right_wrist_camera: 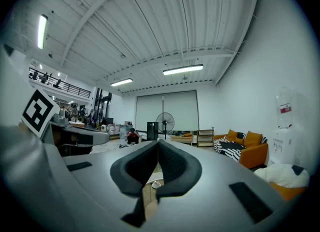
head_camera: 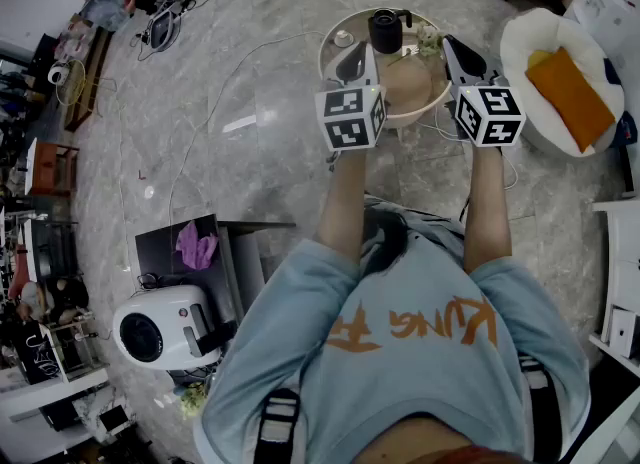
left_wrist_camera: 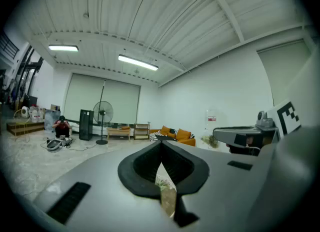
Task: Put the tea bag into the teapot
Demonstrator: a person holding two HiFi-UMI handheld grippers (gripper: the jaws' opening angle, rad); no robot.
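round table point(head_camera: 410, 87) partly behind left hand-held gripper point(head_camera: 358, 52)

Grey marbled floor point(head_camera: 250, 72). White ribbed ceiling point(left_wrist_camera: 150, 16) with lit strip lights point(left_wrist_camera: 138, 62). White walls point(left_wrist_camera: 225, 91). A wide pale blind point(left_wrist_camera: 90, 101) covers the far wall, with a pedestal fan point(left_wrist_camera: 102, 112) before it. An orange sofa point(right_wrist_camera: 252, 153) stands to the right, near a water dispenser point(right_wrist_camera: 284, 131).

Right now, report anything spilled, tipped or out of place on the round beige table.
Nothing stands out. The black teapot stands upright on the round beige table, with a small white cup beside it and no spill visible. The left gripper and right gripper are shut and empty.
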